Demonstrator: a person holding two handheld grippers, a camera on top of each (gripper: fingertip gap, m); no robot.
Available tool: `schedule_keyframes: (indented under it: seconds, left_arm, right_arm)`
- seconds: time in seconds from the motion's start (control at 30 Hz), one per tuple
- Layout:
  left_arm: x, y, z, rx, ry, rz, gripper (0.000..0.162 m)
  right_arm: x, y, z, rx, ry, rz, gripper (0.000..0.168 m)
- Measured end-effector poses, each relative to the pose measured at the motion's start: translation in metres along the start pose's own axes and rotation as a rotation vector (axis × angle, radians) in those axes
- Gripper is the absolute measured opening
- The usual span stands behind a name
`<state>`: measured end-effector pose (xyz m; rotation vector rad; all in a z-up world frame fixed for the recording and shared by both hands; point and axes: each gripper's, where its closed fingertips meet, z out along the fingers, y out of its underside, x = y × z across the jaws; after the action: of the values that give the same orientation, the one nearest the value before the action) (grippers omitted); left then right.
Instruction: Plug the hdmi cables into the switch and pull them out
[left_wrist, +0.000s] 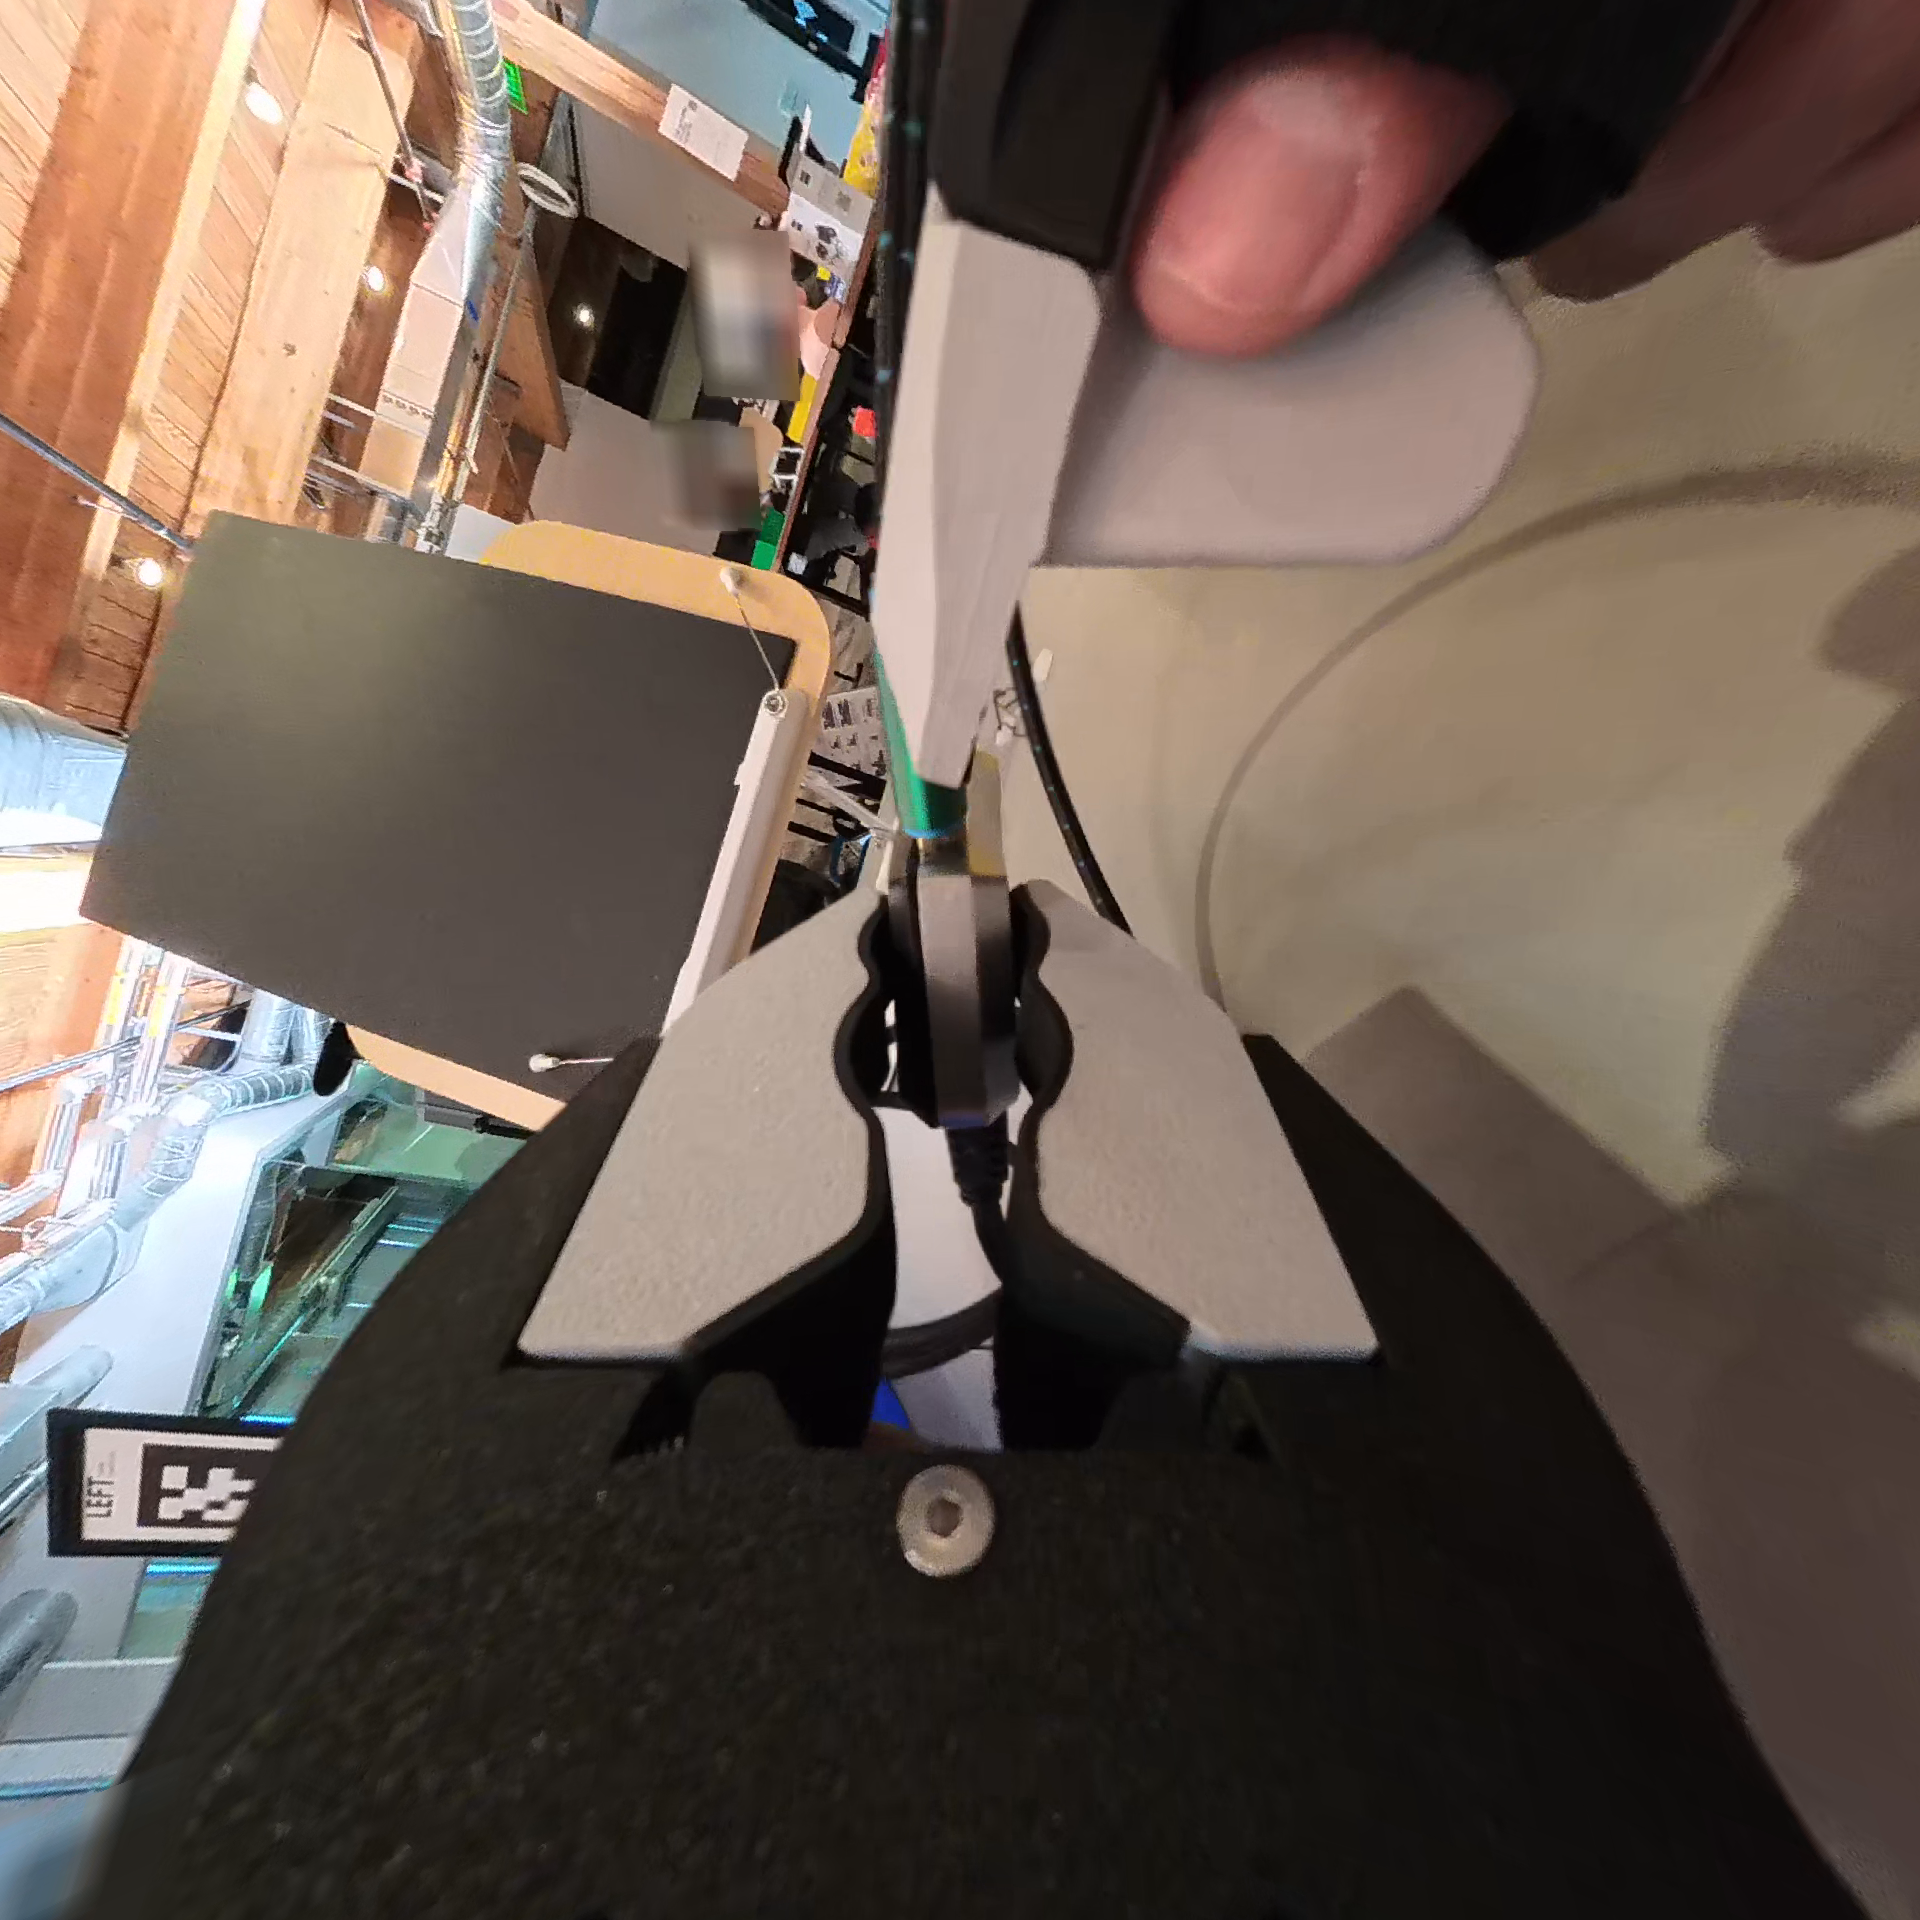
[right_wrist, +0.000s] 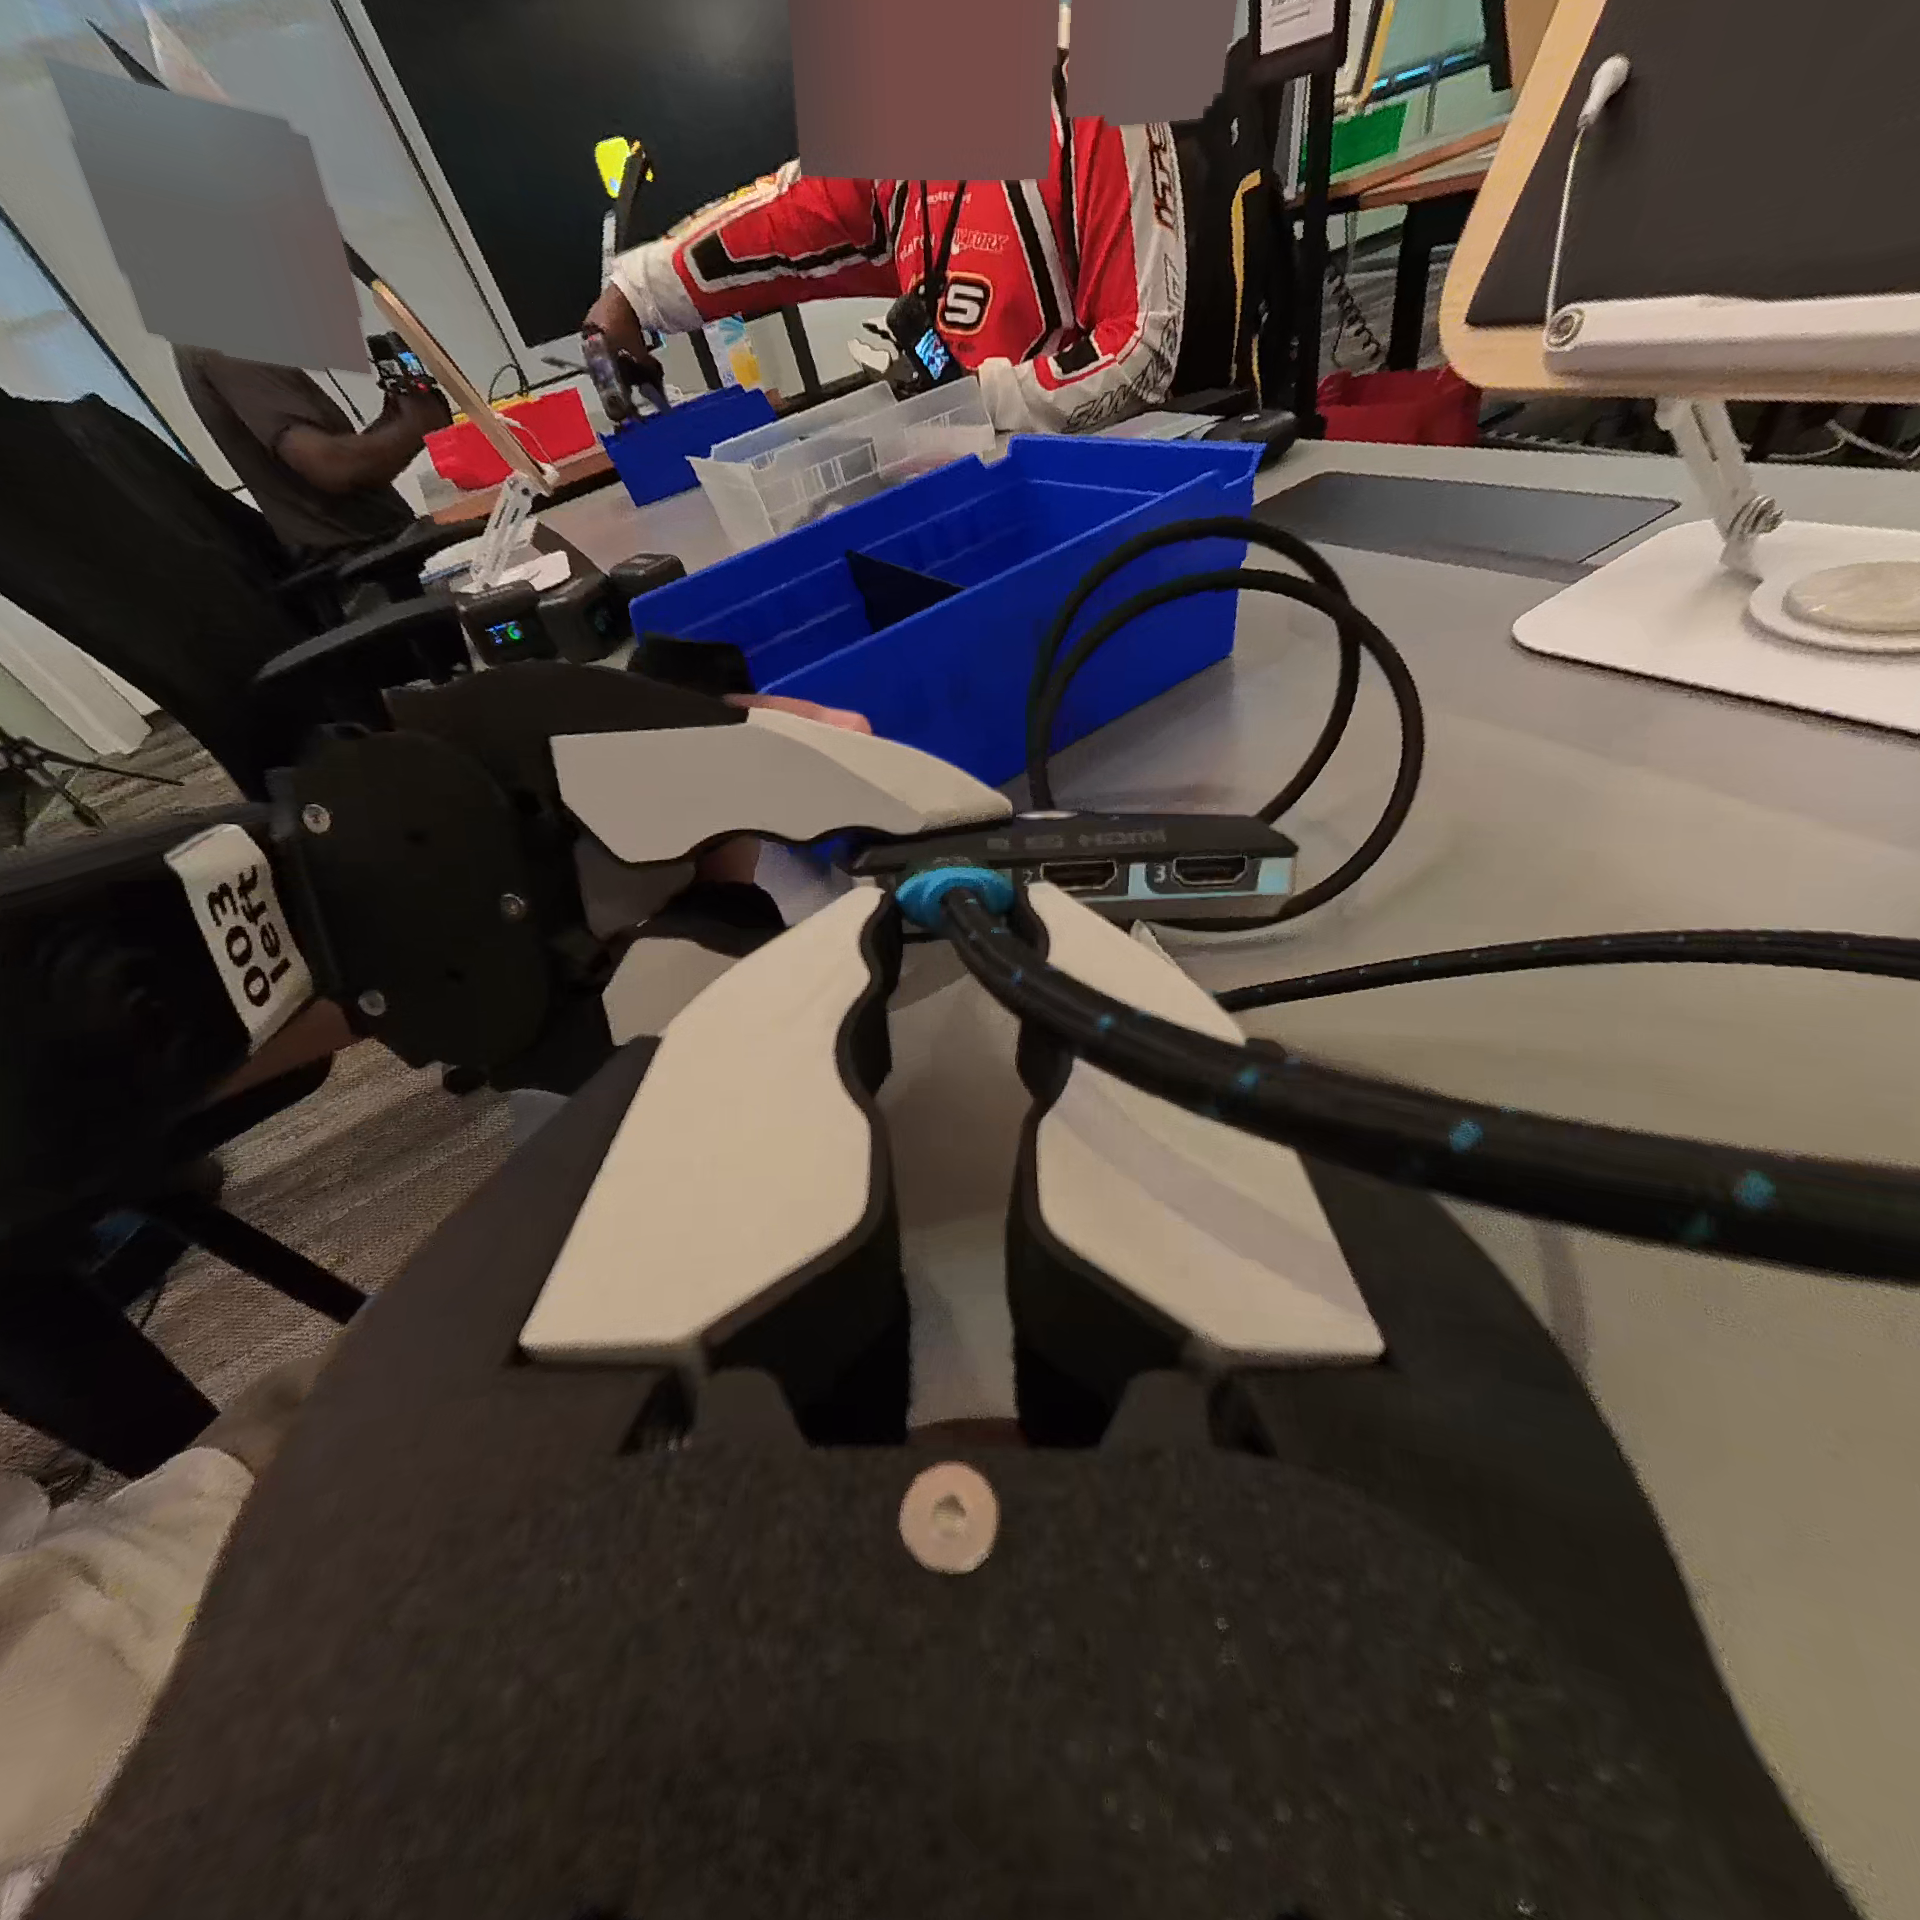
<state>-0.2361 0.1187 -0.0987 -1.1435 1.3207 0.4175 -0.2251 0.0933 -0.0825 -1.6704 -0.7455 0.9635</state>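
The HDMI switch (right_wrist: 1143, 844) is a flat dark box on the grey table, with two empty ports facing me. My left gripper (right_wrist: 920, 831) reaches in from the left and is shut on the switch's left end. In the left wrist view the switch (left_wrist: 961, 997) sits edge-on between the fingers of my left gripper (left_wrist: 961, 935). My right gripper (right_wrist: 951, 909) is shut on the blue HDMI plug (right_wrist: 951, 891), which sits at the switch's leftmost port. Its black braided cable (right_wrist: 1351, 1101) runs off to the right. The right gripper (left_wrist: 951, 774) and plug (left_wrist: 925, 816) also show in the left wrist view.
The switch's own black cable (right_wrist: 1361, 665) loops behind it. A blue bin (right_wrist: 987, 582) stands just beyond. A white tablet stand (right_wrist: 1714, 613) is at the right. People work at the table's far side. The table edge and a chair are at the left. Both grippers' tips are close together, under 4 cm apart.
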Motion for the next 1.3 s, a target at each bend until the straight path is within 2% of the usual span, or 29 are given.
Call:
schedule_keyframes:
  seconds: [0.13, 0.4, 0.67, 0.73, 0.77, 0.83, 0.9, 1.0, 1.1, 1.17, 1.3]
  left_arm:
    - [0.002, 0.001, 0.002, -0.024, -0.015, 0.028, 0.020]
    - [0.003, 0.000, 0.005, -0.035, -0.028, 0.055, 0.020]
    - [-0.005, -0.004, 0.000, 0.000, -0.039, -0.007, 0.020]
    - [-0.015, 0.035, 0.003, -0.162, -0.057, -0.039, 0.020]
    - [-0.023, 0.052, 0.001, -0.178, -0.077, -0.077, 0.020]
    - [-0.038, 0.041, -0.006, -0.121, -0.092, -0.123, 0.020]
    - [-0.035, 0.024, -0.005, -0.103, -0.080, -0.136, 0.020]
    - [-0.031, 0.034, -0.004, -0.134, -0.104, -0.111, 0.020]
    - [-0.041, 0.045, -0.009, -0.141, -0.123, -0.204, 0.020]
    - [-0.047, 0.049, -0.012, -0.133, -0.128, -0.259, 0.020]
    - [-0.043, 0.052, -0.013, -0.135, -0.119, -0.253, 0.020]
  right_arm:
    - [0.003, 0.004, 0.003, -0.050, 0.050, -0.058, 0.021]
    - [0.005, 0.007, 0.008, -0.055, 0.045, 0.023, 0.022]
    - [-0.001, -0.002, 0.005, -0.009, 0.031, -0.024, 0.021]
    - [0.005, -0.024, -0.011, 0.107, 0.049, -0.010, 0.021]
    - [0.015, -0.035, -0.025, 0.146, 0.069, 0.011, 0.020]
    - [0.024, -0.039, -0.038, 0.108, 0.085, -0.053, 0.021]
    - [0.017, -0.037, -0.034, 0.079, 0.045, -0.066, 0.020]
    - [0.002, -0.014, -0.018, -0.061, -0.051, -0.101, 0.021]
    - [0.000, 0.037, -0.010, -0.311, -0.103, -0.102, 0.021]
    - [0.000, 0.063, -0.010, -0.422, -0.133, -0.017, 0.021]
    - [0.005, 0.086, -0.008, -0.472, -0.088, 0.132, 0.021]
